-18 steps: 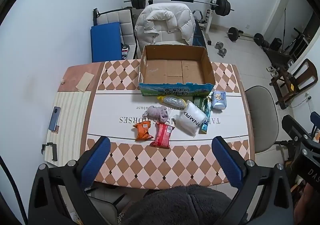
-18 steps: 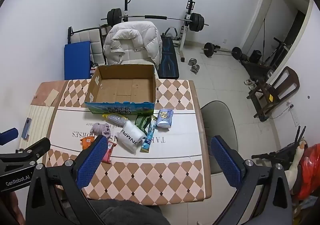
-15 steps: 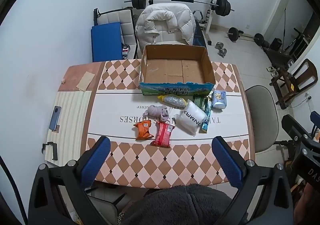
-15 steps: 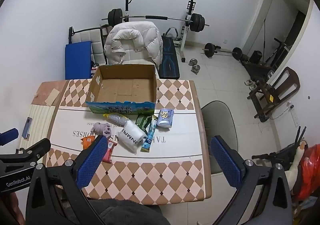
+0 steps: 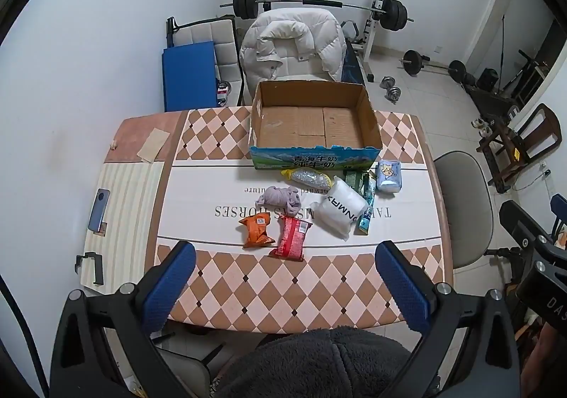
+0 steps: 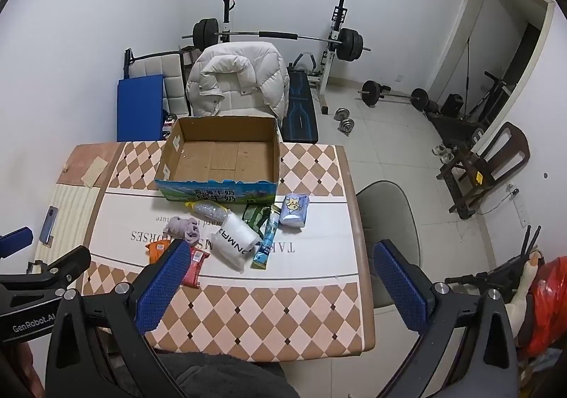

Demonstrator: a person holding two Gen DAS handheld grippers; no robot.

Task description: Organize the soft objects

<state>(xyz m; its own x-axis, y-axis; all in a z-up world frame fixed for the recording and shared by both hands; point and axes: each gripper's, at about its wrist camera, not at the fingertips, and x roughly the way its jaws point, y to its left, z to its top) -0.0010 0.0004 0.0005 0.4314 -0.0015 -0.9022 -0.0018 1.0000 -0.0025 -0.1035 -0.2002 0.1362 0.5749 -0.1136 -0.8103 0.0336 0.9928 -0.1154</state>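
An empty cardboard box (image 5: 315, 121) stands at the table's far side, also in the right wrist view (image 6: 221, 155). In front of it lie soft items: a grey cloth bundle (image 5: 280, 199), an orange packet (image 5: 256, 230), a red packet (image 5: 291, 237), a white pouch (image 5: 339, 209), a silver-yellow bag (image 5: 309, 177), a blue tube (image 5: 367, 206), a green packet (image 5: 354, 179) and a light-blue tissue pack (image 5: 389, 175). My left gripper (image 5: 283, 286) is open and empty, high above the table's near edge. My right gripper (image 6: 280, 286) is open and empty, above the near right part.
A phone (image 5: 99, 210) and a black clip (image 5: 88, 267) lie on the table's left strip. A chair with a white jacket (image 5: 294, 43) stands behind the box, a grey chair (image 5: 467, 206) at the right. Weights and a barbell rack fill the room behind.
Both views shift very slightly; the items and the box have not moved. Both grippers stay open.
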